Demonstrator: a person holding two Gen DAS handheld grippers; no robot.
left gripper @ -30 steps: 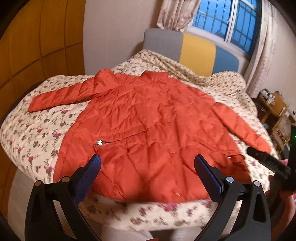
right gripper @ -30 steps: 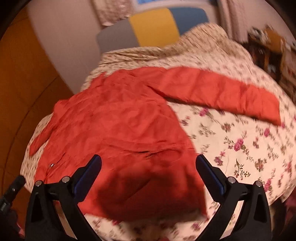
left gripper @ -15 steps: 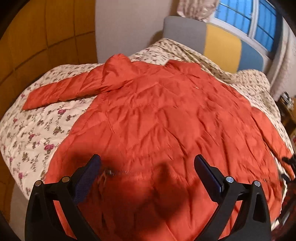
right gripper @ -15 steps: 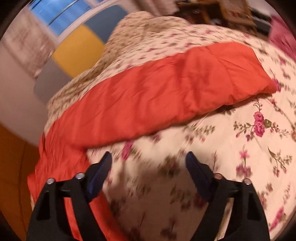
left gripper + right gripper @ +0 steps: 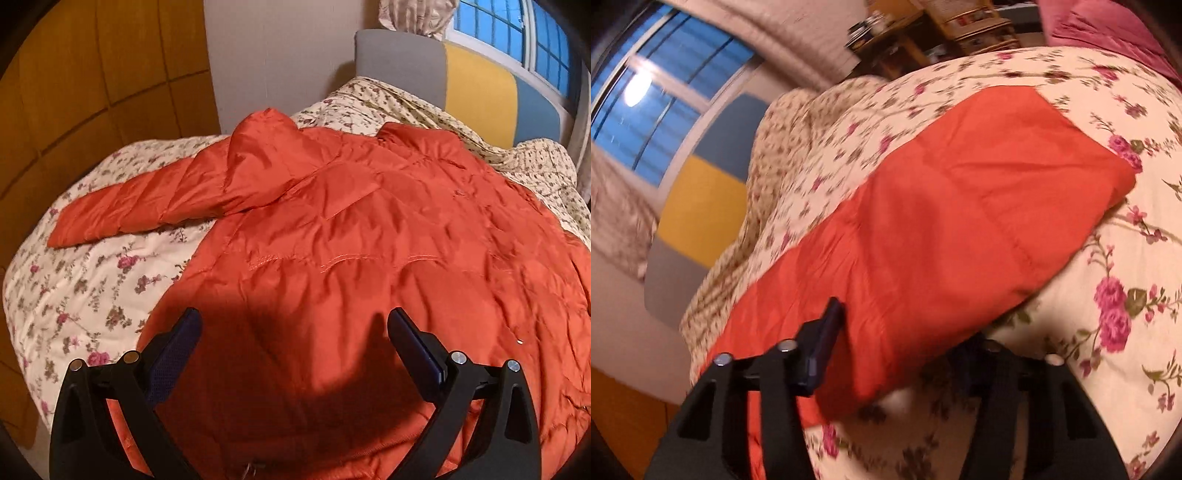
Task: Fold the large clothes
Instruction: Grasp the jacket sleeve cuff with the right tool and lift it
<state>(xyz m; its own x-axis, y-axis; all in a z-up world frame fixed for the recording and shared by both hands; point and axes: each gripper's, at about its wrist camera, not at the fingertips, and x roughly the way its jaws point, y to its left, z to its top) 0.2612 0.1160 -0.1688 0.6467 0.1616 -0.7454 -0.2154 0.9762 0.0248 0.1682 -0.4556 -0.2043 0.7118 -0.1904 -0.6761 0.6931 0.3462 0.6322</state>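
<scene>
While the orange jacket [image 5: 369, 236] lies spread out flat on the flowery bed cover [image 5: 74, 295], the left gripper [image 5: 293, 328] hangs just above the bottom part of it. Its two fingers stand wide apart and hold nothing. Their dark shadow falls on the puffy cloth right under them. One long sleeve [image 5: 136, 206] sticks out to the side across the flowers. The hood [image 5: 266, 147] is bunched up near the top of the jacket, close to the grey, yellow and blue headboard [image 5: 476, 85].

The right gripper [image 5: 905, 332] is down low at the other sleeve [image 5: 942, 221], which lies across the bed cover [image 5: 1126, 332]. One finger [image 5: 827, 332] sits on top of the orange cloth. The other finger is under the edge of the sleeve, mostly hidden in the dark there. The sleeve is between the two fingers, but I cannot tell if they are pinching it. This view is blurry. A window [image 5: 665, 92] shows blue at the top.
</scene>
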